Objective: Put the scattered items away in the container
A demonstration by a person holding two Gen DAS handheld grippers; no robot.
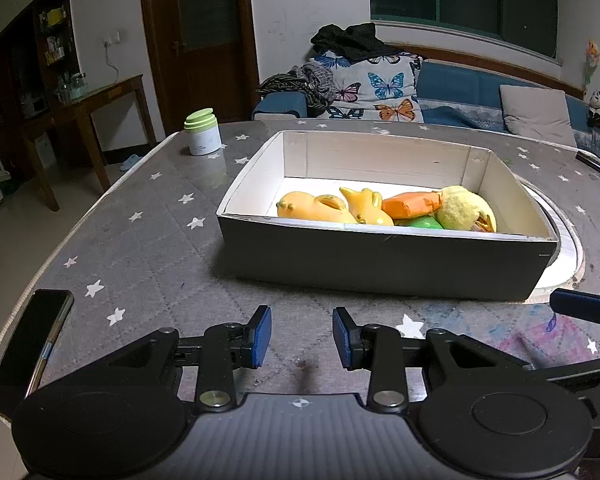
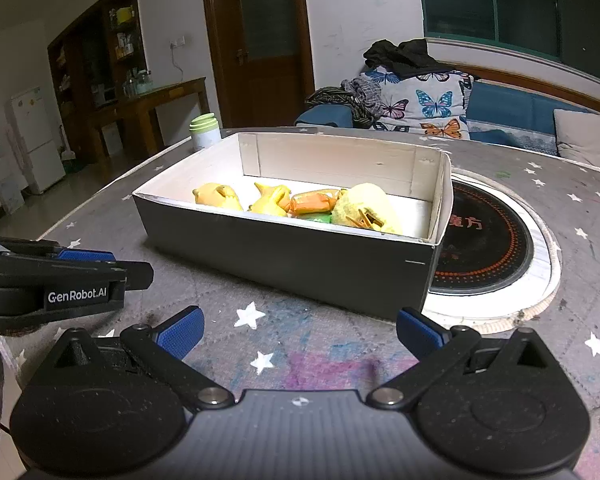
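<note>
The left gripper is built of matte black plastic: two round black discs sit at either side of a grey ribbed centre plate marked with a small white crosshair. Black link arms, each pinned with a silver screw at the base and a smaller one farther out, carry fingers faced with textured blue pads. The right gripper has the same black discs, ribbed grey plate, crosshair mark, silver screws and blue-padded fingers. Seen from the right wrist, the left gripper's black side bears white "GenRobot.AI" lettering.
</note>
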